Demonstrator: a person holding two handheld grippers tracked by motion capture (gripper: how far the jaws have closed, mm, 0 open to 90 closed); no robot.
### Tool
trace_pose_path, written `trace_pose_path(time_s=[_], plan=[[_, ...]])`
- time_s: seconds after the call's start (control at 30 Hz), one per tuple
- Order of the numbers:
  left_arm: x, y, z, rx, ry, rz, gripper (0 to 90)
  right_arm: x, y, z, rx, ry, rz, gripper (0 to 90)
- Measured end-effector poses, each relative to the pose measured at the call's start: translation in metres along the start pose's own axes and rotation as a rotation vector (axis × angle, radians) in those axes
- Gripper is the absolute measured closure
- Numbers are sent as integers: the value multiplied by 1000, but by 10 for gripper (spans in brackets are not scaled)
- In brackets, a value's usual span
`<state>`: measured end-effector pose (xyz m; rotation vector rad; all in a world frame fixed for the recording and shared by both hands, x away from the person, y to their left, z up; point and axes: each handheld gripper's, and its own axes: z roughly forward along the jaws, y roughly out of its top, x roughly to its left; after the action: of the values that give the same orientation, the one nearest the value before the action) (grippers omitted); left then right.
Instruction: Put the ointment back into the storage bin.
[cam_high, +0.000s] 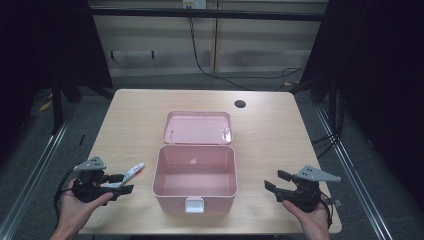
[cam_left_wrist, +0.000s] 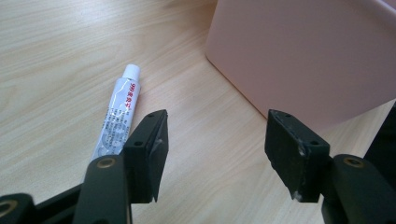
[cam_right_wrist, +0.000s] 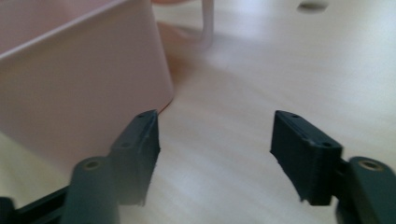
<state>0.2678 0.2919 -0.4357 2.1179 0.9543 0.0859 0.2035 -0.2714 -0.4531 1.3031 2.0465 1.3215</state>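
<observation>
Lying flat, white tube (cam_left_wrist: 117, 115), red print, beside pink box (cam_high: 194, 177)

Dim, dark-edged high view; both gripper views are brighter, soft-lit, blurred near the lens.

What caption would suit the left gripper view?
Open left gripper beside a small white tube, pink box behind.

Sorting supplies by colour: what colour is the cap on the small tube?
White, on the tube; the left gripper view shows it best.
</observation>
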Motion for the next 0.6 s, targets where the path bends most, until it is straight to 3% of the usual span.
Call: trace_pose_path(time_s=[0.03,0.1,0.27,0.43,0.53,0.6], plan=[[0,0,0,-1,-4,1,402,3,1,-2,-20,-24,-14,299],[1,0,-1,-4,-5,-1,392,6,0,-3,-50,-25,-11,286],[3,1,-2,-13,-49,-24,357,7,1,-5,-18,-33,-5,299],[2,4,-4,16,-19,9,430,7,2,-6,-14,-21,10,268],[2,9,-6,20,-30,10,407,8,1,-3,38,-36,-3,240],[3,13,-6,28,-17,19,398,8,2,-3,37,-31,4,240]])
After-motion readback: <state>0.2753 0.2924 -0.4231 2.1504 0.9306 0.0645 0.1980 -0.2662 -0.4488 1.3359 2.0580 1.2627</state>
